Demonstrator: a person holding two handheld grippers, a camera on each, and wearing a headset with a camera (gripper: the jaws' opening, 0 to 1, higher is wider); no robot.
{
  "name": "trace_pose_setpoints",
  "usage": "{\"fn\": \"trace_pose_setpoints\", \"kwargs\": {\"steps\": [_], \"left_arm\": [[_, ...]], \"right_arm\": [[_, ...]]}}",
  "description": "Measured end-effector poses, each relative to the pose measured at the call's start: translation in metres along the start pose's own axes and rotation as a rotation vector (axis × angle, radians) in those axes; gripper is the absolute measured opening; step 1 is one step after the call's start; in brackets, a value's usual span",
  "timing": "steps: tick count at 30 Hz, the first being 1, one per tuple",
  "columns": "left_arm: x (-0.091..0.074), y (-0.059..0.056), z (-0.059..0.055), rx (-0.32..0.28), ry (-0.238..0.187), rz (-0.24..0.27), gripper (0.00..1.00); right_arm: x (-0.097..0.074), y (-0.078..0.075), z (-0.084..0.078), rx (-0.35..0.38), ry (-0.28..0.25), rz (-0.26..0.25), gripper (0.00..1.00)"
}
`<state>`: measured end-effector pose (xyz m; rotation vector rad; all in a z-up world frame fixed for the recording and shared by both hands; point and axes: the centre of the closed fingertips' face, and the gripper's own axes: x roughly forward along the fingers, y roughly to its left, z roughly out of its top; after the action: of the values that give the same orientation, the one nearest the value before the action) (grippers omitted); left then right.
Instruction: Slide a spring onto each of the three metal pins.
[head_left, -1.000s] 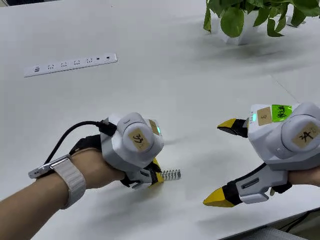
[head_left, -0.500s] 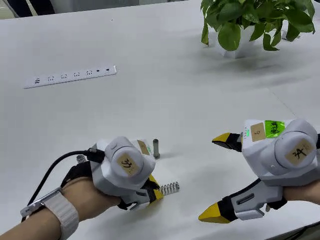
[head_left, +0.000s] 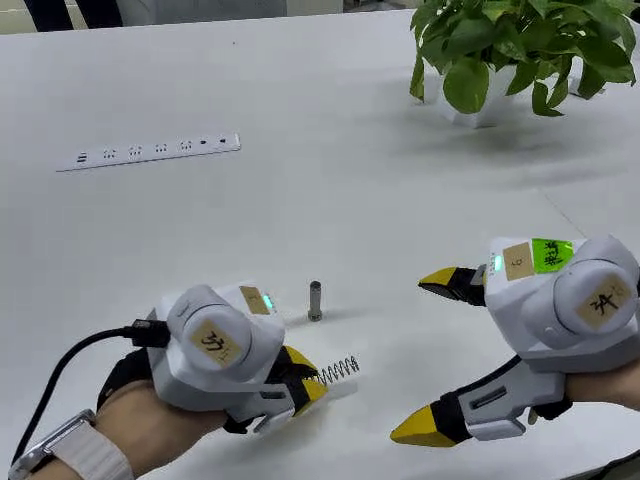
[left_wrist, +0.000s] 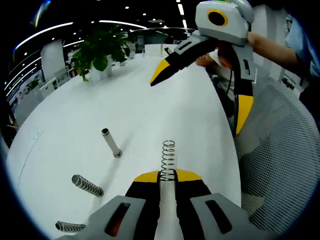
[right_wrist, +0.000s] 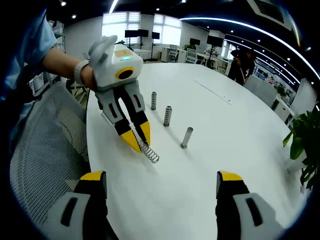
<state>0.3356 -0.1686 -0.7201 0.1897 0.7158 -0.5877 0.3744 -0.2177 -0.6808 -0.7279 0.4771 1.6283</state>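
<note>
My left gripper (head_left: 305, 385) (left_wrist: 166, 176) (right_wrist: 136, 138) is shut on one end of a small steel spring (head_left: 338, 369) (left_wrist: 168, 157) (right_wrist: 149, 152), which sticks out past the yellow tips just above the table. A bare metal pin (head_left: 315, 300) (left_wrist: 111, 143) (right_wrist: 186, 137) stands upright a little beyond it. Two more pins, each wearing a spring (left_wrist: 87, 185) (right_wrist: 167, 115), stand further back; the second (left_wrist: 70, 227) (right_wrist: 153, 100) is near the left hand. My right gripper (head_left: 434, 355) (right_wrist: 159, 180) is open, to the right of the spring, holding nothing.
A white power strip (head_left: 148, 153) lies at the far left of the white table (head_left: 330, 180). A potted green plant (head_left: 505, 45) (left_wrist: 97, 52) stands at the far right corner. The table's near edge runs just below the grippers, with mesh chairs (right_wrist: 45, 150) beyond it.
The left gripper with the spring has drawn back towards me and to the left, uncovering the bare pin. The spring now tilts upward. The right gripper has barely moved.
</note>
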Motion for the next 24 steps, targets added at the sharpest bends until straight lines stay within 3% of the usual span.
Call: {"fn": "trace_pose_setpoints", "kwargs": {"steps": [5,9,15,18,24], "left_arm": [[-0.011,0.001,-0.003,-0.026,-0.034,0.015,0.1],[-0.02,0.0,-0.006,-0.057,-0.074,0.024,0.1],[-0.032,-0.007,-0.008,-0.035,-0.128,0.003,0.1],[-0.039,-0.012,-0.004,-0.014,-0.163,-0.015,0.1],[-0.047,-0.016,-0.004,0.021,-0.183,-0.033,0.1]], "right_arm": [[0.007,0.003,0.007,-0.022,0.005,0.014,0.9],[0.014,0.008,0.021,-0.02,-0.029,0.039,0.89],[0.022,0.019,0.036,-0.027,-0.058,0.106,0.85],[0.024,0.028,0.044,-0.036,-0.066,0.147,0.78],[0.029,0.046,0.049,-0.055,-0.052,0.233,0.56]]}}
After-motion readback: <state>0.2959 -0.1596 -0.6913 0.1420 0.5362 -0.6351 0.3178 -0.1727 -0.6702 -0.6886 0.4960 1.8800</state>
